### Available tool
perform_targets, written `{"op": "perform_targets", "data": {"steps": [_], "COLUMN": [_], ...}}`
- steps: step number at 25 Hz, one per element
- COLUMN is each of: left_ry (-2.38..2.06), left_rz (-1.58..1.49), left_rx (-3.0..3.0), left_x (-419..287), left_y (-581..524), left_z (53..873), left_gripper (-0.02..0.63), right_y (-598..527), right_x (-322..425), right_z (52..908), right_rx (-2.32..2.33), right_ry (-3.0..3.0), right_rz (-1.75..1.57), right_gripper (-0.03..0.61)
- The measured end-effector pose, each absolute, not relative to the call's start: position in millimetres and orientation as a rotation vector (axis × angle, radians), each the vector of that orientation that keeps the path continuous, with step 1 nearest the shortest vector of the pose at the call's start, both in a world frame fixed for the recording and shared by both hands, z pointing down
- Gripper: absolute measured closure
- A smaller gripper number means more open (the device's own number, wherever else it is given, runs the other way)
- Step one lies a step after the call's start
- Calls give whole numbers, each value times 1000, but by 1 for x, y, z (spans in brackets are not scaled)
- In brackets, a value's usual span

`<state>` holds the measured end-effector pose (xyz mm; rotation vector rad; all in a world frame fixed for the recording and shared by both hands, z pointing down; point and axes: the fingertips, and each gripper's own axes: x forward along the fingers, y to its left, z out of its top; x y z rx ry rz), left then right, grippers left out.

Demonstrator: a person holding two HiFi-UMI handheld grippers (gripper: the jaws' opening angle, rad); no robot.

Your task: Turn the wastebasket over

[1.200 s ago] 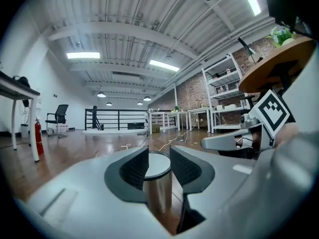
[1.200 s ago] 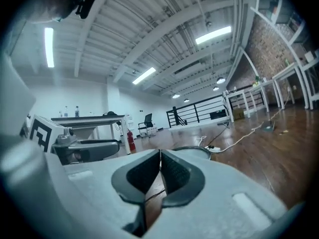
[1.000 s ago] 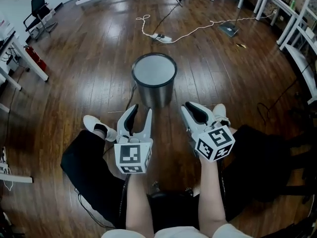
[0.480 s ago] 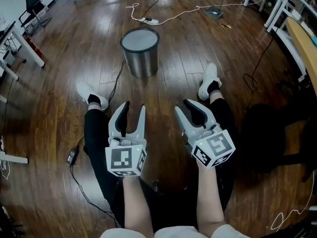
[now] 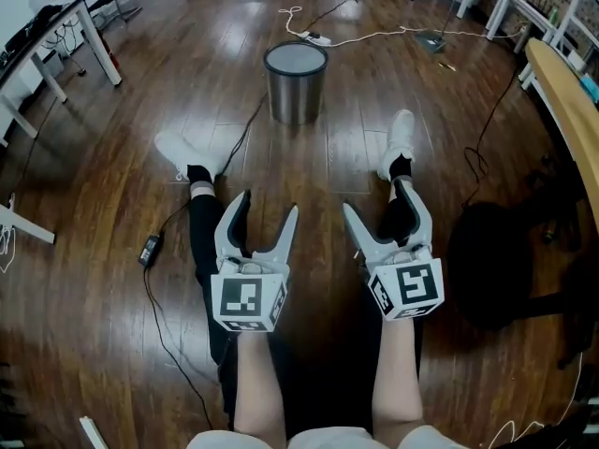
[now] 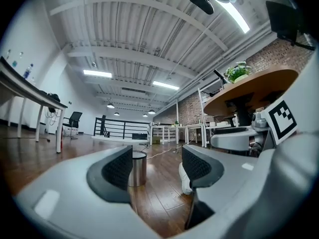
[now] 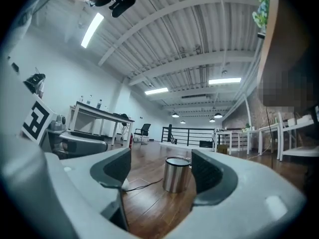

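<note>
- The wastebasket (image 5: 297, 84), a metal cylinder, stands on end on the dark wooden floor (image 5: 94, 185), in the open, well ahead of the person.
- Its top face reads as a pale grey disc inside a dark rim. Whether that is the open mouth or the base cannot be told.
- A thin black cable (image 5: 245, 129) runs along the floor just beside the wastebasket's left side, down to a small black adapter (image 5: 150, 249).
- Behind the wastebasket a white power strip (image 5: 314, 37) lies on the floor with a white cord trailing right.
- The person's legs, in black trousers, stretch toward the wastebasket. The white shoes, left (image 5: 184, 152) and right (image 5: 400, 141), lie near it without touching.
- The left tool (image 5: 267, 206) is held level above the left leg. Its jaws have just been opening and now stand wide apart, released, with nothing between them. The wastebasket is seen far off through the gap.
- The right tool (image 5: 382, 204) is held level above the right leg, likewise just opened and released, gripping nothing.
- Both tools are well apart from the wastebasket.
- White-legged desks (image 5: 65, 45) stand at the left, and a curved wooden desk (image 5: 562, 92) at the right.
</note>
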<state>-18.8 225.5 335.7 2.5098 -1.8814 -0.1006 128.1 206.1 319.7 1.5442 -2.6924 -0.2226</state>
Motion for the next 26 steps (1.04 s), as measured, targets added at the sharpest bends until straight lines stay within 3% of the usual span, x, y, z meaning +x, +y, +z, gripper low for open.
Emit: {"op": "perform_targets", "data": {"steps": [26], "left_ry": [-1965], "left_rz": [-64], "left_rx": [2521], "left_x": [-4], "left_y": [237], "left_z": [312], "left_gripper": [290], "right_y": [220], "right_x": [165], "right_z": [318], "right_rx": [1521], "right_ry": [-2653], "right_rz": [-88], "right_gripper": [222]}}
